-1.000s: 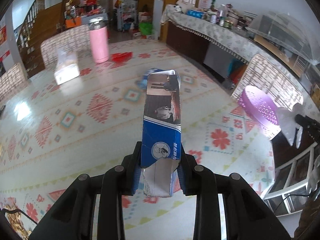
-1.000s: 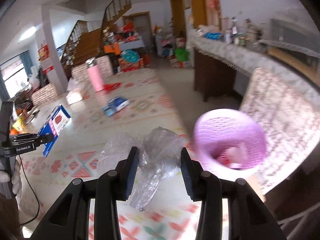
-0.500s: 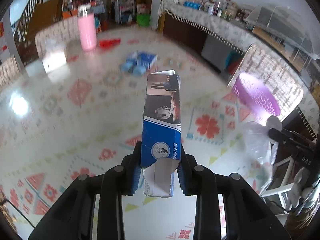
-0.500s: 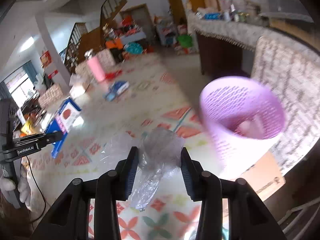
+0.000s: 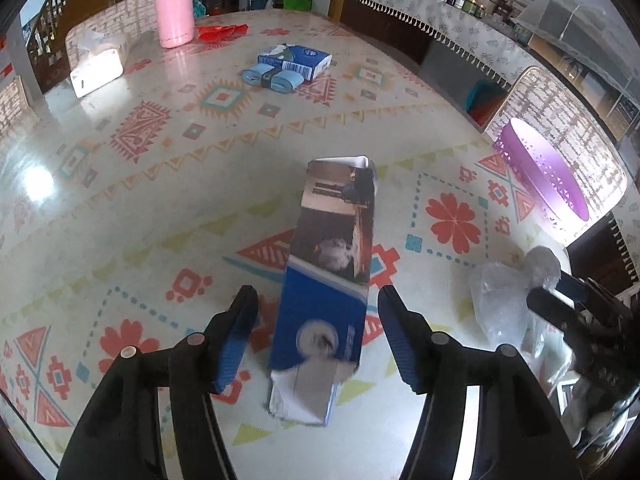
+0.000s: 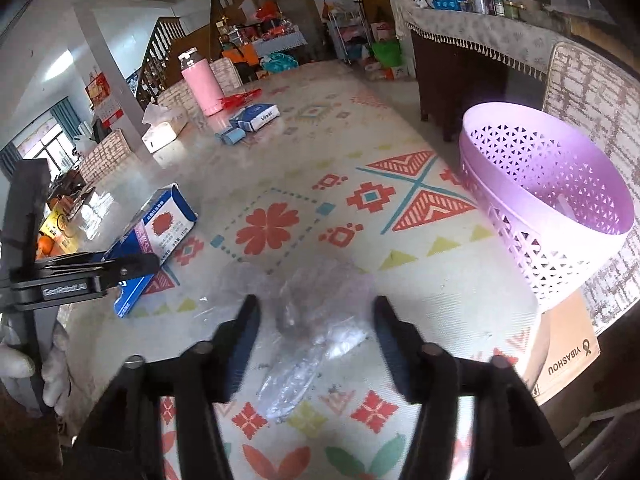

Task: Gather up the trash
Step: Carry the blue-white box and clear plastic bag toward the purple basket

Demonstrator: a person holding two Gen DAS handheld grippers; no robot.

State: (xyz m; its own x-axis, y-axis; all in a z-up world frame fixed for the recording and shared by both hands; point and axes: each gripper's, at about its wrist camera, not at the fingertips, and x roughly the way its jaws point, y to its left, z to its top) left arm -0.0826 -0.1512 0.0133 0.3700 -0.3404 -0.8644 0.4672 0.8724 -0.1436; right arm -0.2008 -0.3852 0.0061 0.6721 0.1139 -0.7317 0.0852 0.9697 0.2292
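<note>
Left gripper (image 5: 316, 336): jaws just opened, pads clear of blue carton (image 5: 326, 280). Carton on patterned table (image 5: 140, 208), long axis running near to far, torn flap end nearest. Right gripper (image 6: 316, 336): jaws likewise just opened, clear plastic wrap (image 6: 316, 320) loose between them, on table. Purple basket (image 6: 552, 216) at right edge. Advice: regrip carton mid-body, squarely across narrow faces; gather wrap fully before lifting.

Blue carton (image 5: 326, 280), lilac basket (image 6: 548, 216), red-flowered tablecloth (image 6: 320, 184).
</note>
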